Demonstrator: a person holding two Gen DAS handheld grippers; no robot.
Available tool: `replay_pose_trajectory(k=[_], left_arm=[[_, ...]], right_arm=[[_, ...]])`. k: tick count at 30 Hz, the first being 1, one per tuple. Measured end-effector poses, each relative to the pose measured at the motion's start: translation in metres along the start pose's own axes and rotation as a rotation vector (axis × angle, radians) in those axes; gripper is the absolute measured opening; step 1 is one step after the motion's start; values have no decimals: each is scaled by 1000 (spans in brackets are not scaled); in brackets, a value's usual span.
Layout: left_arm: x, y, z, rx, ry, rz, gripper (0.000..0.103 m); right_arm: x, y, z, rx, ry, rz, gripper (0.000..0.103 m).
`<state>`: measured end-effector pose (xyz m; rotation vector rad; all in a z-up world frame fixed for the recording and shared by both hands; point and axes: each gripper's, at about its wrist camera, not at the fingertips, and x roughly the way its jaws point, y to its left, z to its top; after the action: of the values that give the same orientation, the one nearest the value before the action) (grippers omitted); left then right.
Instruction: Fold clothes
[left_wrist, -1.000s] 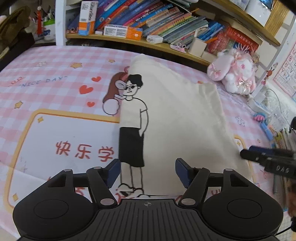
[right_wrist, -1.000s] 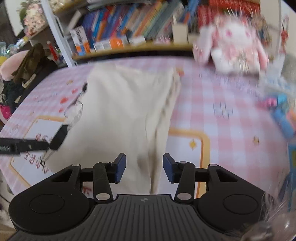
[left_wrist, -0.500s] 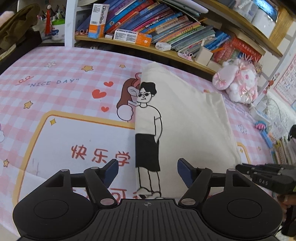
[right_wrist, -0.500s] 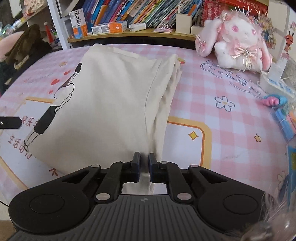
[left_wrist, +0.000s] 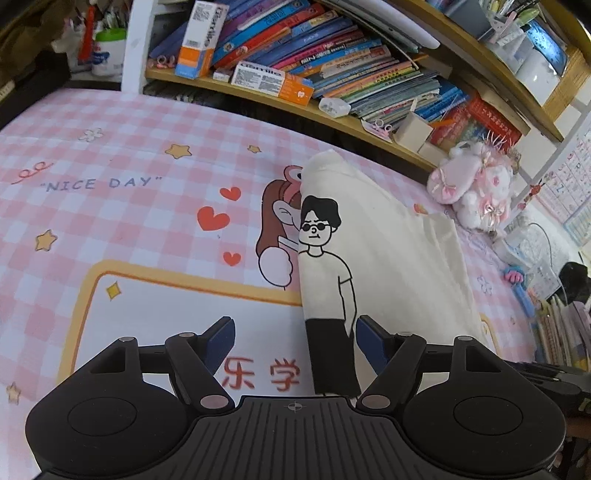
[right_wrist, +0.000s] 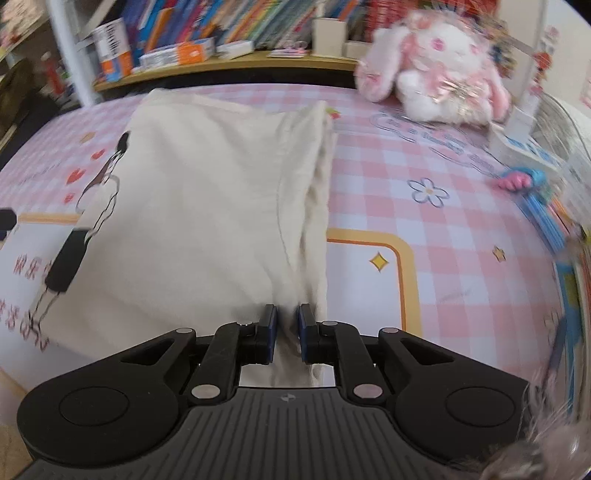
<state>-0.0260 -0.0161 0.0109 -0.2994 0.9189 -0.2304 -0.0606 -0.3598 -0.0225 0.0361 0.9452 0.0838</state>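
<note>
Clamping now: right tool (right_wrist: 287, 325) (prev. open) on shirt (right_wrist: 207, 206)

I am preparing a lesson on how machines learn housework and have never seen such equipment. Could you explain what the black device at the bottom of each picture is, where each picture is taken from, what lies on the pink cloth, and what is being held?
There is no robot here. A person holds a two-finger gripper in each hand, and a wide-angle camera on each gripper looks forward along its fingers, so the black device is the gripper itself.

One picture comes from the left gripper, whose jaws stand open above the near edge of the shirt, holding nothing. The other comes from the right gripper, which has just closed its jaws on the near hem of the cream T-shirt.

The T-shirt lies partly folded on a pink checked tablecloth and bears a cartoon figure. Behind it sit a plush rabbit and a bookshelf.
</note>
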Motion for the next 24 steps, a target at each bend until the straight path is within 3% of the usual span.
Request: replay_pose_trajectory(k=[3, 9, 14, 18, 24], left_arm=[[9, 6, 9, 12, 14, -30, 74], [32, 29, 33, -66, 49, -157, 73], [63, 40, 62, -93, 82, -238, 69], [96, 36, 89, -75, 109, -305, 63], [147, 36, 123, -93, 145, -284, 64]], right_arm=[[-8, 0, -2, 50, -33, -45, 11], [-7, 0, -10, 131, 2, -111, 12], [-8, -13, -13, 317, 11, -102, 12], [-5, -9, -13, 323, 19, -123, 13], [-3, -12, -12, 360, 27, -123, 13]])
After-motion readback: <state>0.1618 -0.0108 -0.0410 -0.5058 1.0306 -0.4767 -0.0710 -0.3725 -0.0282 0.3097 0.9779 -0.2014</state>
